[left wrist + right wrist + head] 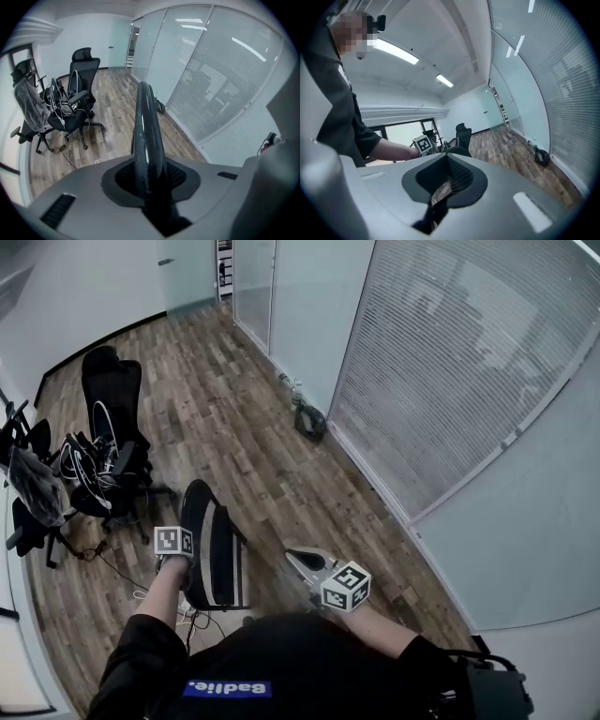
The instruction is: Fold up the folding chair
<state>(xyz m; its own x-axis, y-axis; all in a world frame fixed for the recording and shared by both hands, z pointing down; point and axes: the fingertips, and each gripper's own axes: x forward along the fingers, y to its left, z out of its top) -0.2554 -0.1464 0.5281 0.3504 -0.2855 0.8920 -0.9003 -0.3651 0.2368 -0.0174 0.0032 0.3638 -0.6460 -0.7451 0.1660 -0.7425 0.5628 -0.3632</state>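
My left gripper (150,185) pinches the black top edge of the folding chair (214,554), which rises straight ahead between its jaws. My right gripper (440,190), jaws pressed together and empty, hangs apart at the chair's right.

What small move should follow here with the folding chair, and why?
Probably bring the right gripper onto the folding chair to steady it. The chair already looks folded flat and stands upright, gripped only by the left gripper at its edge, while the right gripper is shut and empty.
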